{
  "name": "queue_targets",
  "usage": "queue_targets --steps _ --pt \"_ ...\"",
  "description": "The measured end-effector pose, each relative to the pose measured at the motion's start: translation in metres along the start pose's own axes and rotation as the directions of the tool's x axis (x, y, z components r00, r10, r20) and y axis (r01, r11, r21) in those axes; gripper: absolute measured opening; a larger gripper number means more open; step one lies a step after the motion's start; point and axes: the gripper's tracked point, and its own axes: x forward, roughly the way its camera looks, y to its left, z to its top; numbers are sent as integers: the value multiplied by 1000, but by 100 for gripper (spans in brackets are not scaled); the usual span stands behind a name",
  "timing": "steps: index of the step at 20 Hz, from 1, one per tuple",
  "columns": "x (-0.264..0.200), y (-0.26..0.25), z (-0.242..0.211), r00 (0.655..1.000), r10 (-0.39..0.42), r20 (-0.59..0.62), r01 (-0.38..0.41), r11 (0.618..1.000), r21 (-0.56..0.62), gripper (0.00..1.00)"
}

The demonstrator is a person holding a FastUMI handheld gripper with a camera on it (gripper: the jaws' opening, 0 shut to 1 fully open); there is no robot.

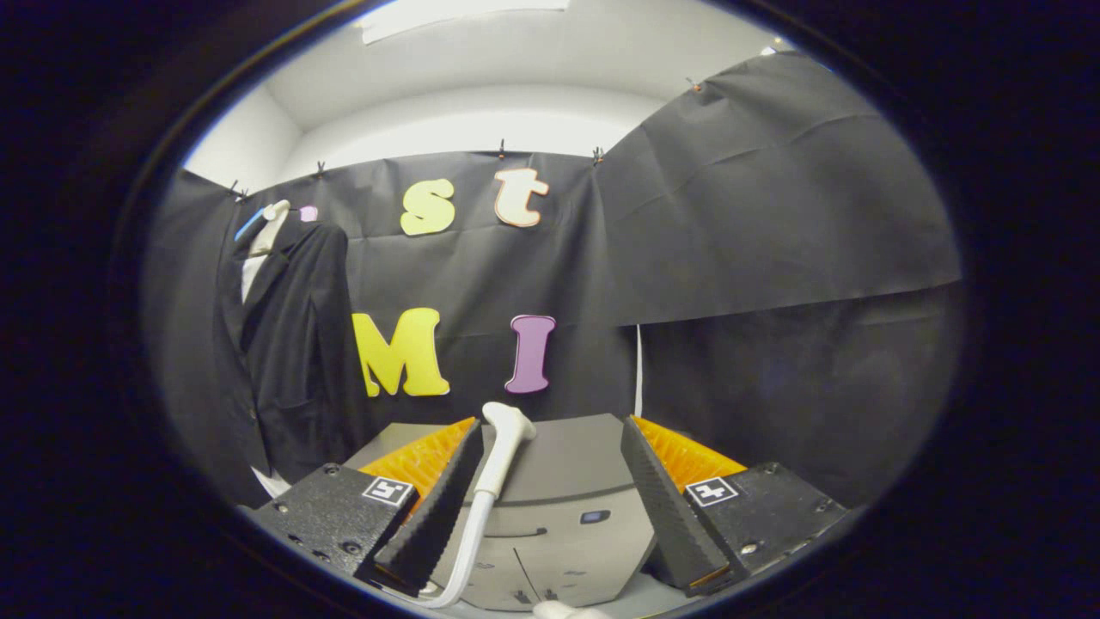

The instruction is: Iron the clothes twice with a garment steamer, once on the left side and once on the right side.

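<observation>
With our hand-held gripper spread open, the steamer head stands between its fingers atop the grey steamer base, and we judge its rigid, light handle the place to grip, minding the trailing hose's drag toward the dark jacket hanging left.

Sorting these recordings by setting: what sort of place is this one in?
Probably a staged recording booth, not a home: black cloth is clipped up as walls. A dark jacket hangs there, and a steamer head rests on a grey unit between the open gripper fingers.
</observation>
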Motion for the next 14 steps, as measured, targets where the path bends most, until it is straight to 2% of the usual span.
queue_targets --steps 7,11,14 --pt "115 23 -3 988 93 -124 -89 995 38 100" --pt "171 36 -29 968 128 -217 -126 992 23 100" --pt "205 49 -57 940 153 -304 -154 988 21 100"
